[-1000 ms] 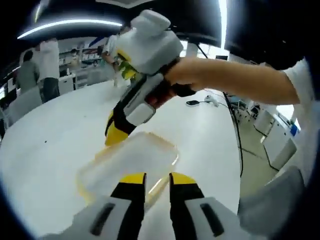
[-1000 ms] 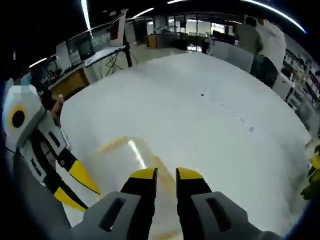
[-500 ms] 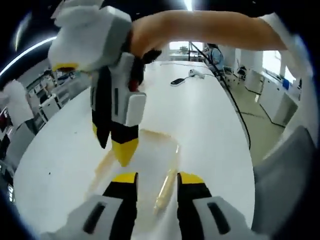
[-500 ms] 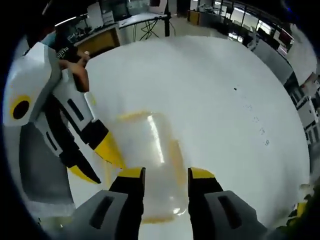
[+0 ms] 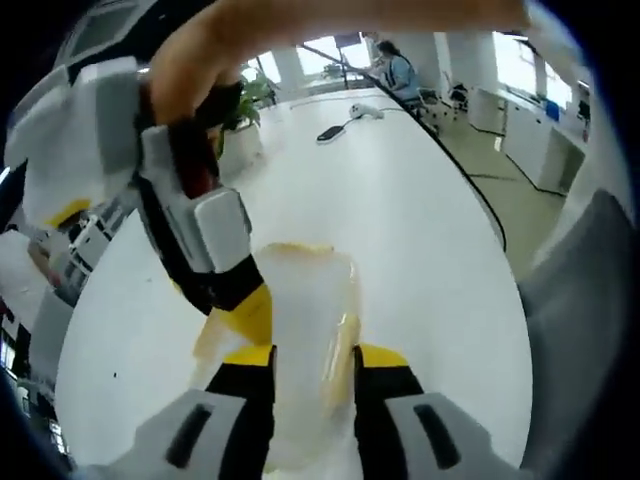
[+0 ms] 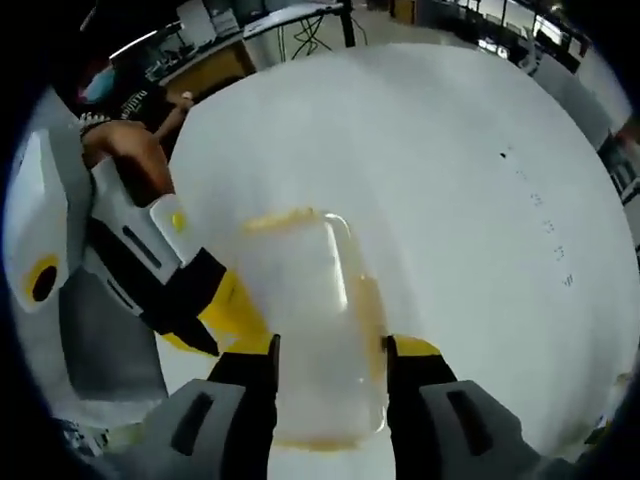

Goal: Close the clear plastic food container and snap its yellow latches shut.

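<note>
So the clear container (image 6: 318, 330) was sitting flat on the big white table (image 6: 440, 180), lid on top as far as I could see, with yellowish latches along its edges. One latch (image 6: 368, 310) ran down the long side on the right of the right gripper view, another showed at the far short end (image 6: 280, 218). Whether any of them were actually clicked down, couldn't say, too blurry.

The right gripper (image 6: 330, 350) had its jaws spread apart, one on each long side of the box, straddling it. Hard to call whether the tips were touching the plastic or just beside it.

The left gripper (image 5: 312, 355) was doing pretty much the same from its end: jaws apart, the container (image 5: 305, 300) running up between them, a yellow latch (image 5: 340, 345) right by its right jaw.

In the left gripper view the right gripper came in from the upper left, held in a hand (image 5: 215, 50), its yellow tip down at the container's left edge. In the right gripper view the left gripper's yellow tips (image 6: 235, 315) sat against the box's left side.

Background had desks (image 6: 210, 60) and a seated person (image 5: 395, 70) at the table's far end.
</note>
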Motion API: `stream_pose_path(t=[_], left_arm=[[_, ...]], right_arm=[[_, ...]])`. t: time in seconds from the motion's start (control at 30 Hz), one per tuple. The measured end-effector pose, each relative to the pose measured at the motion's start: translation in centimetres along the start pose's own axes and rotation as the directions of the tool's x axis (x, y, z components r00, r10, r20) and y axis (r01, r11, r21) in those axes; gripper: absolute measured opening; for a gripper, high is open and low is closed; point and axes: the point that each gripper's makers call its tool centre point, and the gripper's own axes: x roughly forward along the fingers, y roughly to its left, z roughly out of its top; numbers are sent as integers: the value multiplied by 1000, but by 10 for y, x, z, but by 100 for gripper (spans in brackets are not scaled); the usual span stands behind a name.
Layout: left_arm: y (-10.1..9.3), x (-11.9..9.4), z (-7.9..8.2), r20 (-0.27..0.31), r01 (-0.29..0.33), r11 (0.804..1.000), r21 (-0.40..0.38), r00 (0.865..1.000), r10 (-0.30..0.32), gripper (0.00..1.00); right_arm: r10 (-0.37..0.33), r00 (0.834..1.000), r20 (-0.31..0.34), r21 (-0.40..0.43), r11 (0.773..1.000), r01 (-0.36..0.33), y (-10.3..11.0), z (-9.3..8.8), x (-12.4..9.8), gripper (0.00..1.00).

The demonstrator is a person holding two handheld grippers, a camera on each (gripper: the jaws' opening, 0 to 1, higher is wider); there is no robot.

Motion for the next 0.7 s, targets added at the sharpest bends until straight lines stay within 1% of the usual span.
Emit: stream_pose_path(t=[0.03,0.17,0.2,0.23,0.27,0.3,0.4,0.43,0.53,0.6,0.7], left_arm=[[0,0,1,3,-4,1000,31,1000,4,25],[0,1,1,-22,-11,999,46,1000,12,25],[-1,1,1,-24,-13,998,62,1000,14,25],[-2,2,2,-30,-15,992,125,999,19,25],[-3,2,1,-42,-16,987,161,999,23,25],[-3,2,0,-54,-21,984,178,998,31,25],[-7,3,3,-72,-23,981,191,997,38,23],[-7,3,3,-77,-20,978,209,996,37,22],[-8,2,3,-75,-7,972,237,997,26,21],[-8,3,4,-81,-9,973,232,996,28,20],[-10,3,3,-84,-12,961,277,996,37,20]], right_arm=[[4,1000,-11,-5,1000,-4,2,0,0,41],[10,999,-39,-29,1000,-12,6,0,1,40],[11,999,-43,-34,999,-13,6,-1,1,40],[12,999,-48,-39,999,-13,6,-1,0,40],[12,999,-50,-40,999,-14,7,-1,0,40],[12,999,-52,-44,999,-14,7,-1,0,40],[8,998,-62,-47,999,-11,10,-1,0,40],[8,998,-65,-48,999,-11,8,0,0,40],[4,997,-75,-50,999,-8,4,1,0,39],[3,997,-80,-50,999,-7,6,0,0,39],[1,997,-83,-51,999,-5,6,0,0,39]])
